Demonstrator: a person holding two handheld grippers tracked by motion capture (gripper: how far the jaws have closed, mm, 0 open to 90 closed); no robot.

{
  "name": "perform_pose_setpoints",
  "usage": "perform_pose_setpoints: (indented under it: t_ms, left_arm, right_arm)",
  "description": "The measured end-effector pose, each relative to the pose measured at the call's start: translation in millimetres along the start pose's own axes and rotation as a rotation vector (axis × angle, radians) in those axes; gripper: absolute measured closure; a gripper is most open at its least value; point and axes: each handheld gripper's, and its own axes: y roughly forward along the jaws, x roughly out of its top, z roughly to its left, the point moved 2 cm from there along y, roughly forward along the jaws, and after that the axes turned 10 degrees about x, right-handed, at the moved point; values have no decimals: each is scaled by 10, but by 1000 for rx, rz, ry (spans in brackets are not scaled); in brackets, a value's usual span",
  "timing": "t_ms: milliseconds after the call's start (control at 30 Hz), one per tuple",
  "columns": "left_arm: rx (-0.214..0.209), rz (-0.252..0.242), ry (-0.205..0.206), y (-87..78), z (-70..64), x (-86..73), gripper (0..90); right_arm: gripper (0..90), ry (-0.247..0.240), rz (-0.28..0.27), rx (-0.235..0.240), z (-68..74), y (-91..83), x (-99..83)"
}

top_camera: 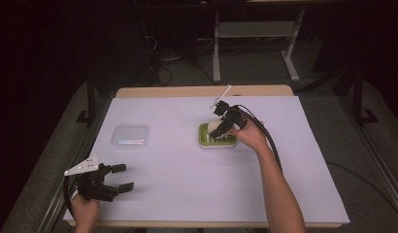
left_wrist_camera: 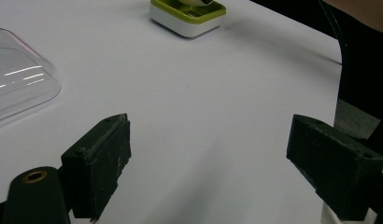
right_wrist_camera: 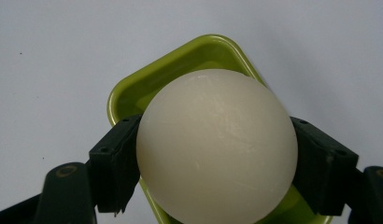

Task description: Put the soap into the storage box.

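Right now my right gripper sits just right of centre in the high view, its jaws pressed against both sides of a cream ball. Seen through the right gripper view, the ball swells across the middle of the frame, a black jaw touching each flank, with the green tray directly behind and under it. I cannot tell whether the ball rests on the tray or hangs just above it. From the high view the tray lies on the white table sheet, a little right of the middle.

My left gripper is at the lower left of the high view, low over the sheet, jaws spread wide with nothing between them. A clear plastic lid lies left of centre, well apart from the tray and beyond the left gripper.
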Motion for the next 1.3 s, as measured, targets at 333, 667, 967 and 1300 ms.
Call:
perform_pose_setpoints:
  t_ms: [333, 667, 967, 1300]
  left_arm:
    - [0, 0, 3, -1, 3, 0, 132]
    - [0, 0, 0, -3, 1, 0, 131]
    - [-2, 0, 2, 1, 1, 1, 131]
    - [-2, -1, 2, 2, 0, 2, 131]
  right_arm:
    - [240, 6, 0, 3, -5, 24, -6]
    - [241, 11, 7, 1, -25, 63, -28]
    - [240, 21, 17, 2, -37, 98, -41]
    - [240, 27, 29, 0, -45, 108, -39]
